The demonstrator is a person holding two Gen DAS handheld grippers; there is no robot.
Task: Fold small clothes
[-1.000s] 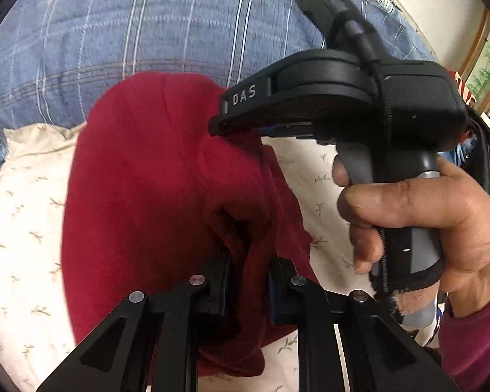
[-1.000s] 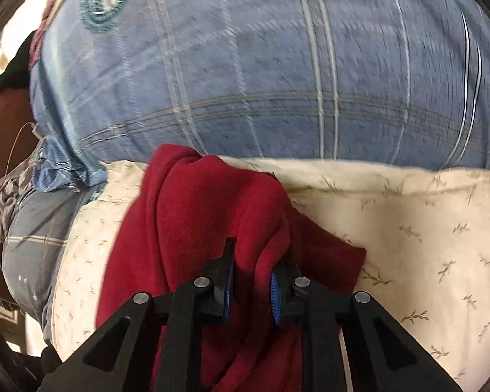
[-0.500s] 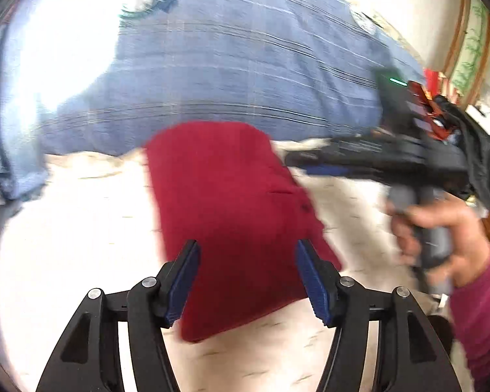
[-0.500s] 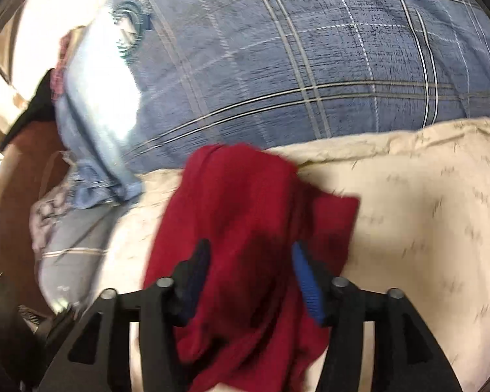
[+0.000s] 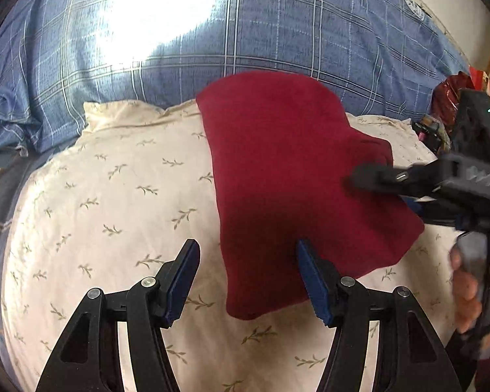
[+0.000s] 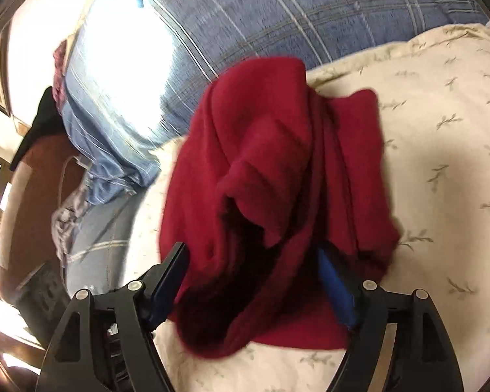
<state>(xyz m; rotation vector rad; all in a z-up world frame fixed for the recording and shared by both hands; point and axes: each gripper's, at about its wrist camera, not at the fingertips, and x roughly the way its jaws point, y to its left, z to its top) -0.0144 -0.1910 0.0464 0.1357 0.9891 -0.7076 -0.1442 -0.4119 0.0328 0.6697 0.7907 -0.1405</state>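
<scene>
1. The red cloth (image 5: pixel 297 179) is lying folded on the cream pillow (image 5: pixel 107 202), with its far edge touching the blue checked blanket (image 5: pixel 277 23) behind the pillow.
2. The left tool (image 5: pixel 246 277) is hanging over the near edge of the red cloth. Its two blue pads are standing wide apart and are holding nothing.
3. The right tool (image 6: pixel 254 281) is open too. Its pads are sitting on either side of the red cloth's near end and are not pinching it.
4. In the left view, the right tool is reaching over the red cloth from the right, with a hand (image 5: pixel 470 290) around its handle. That part is blurry, so it is hard to say if it is touching the cloth.
5. In the right view the side of the red cloth is looking lumpy, with loose layers and a dark gap between them.
6. I think a fold is being finished, since both tools are letting the cloth lie free.
7. The next move is probably calling for a tidy-up: pinching the loose side and pulling it flat, or folding the cloth over one more time.
</scene>
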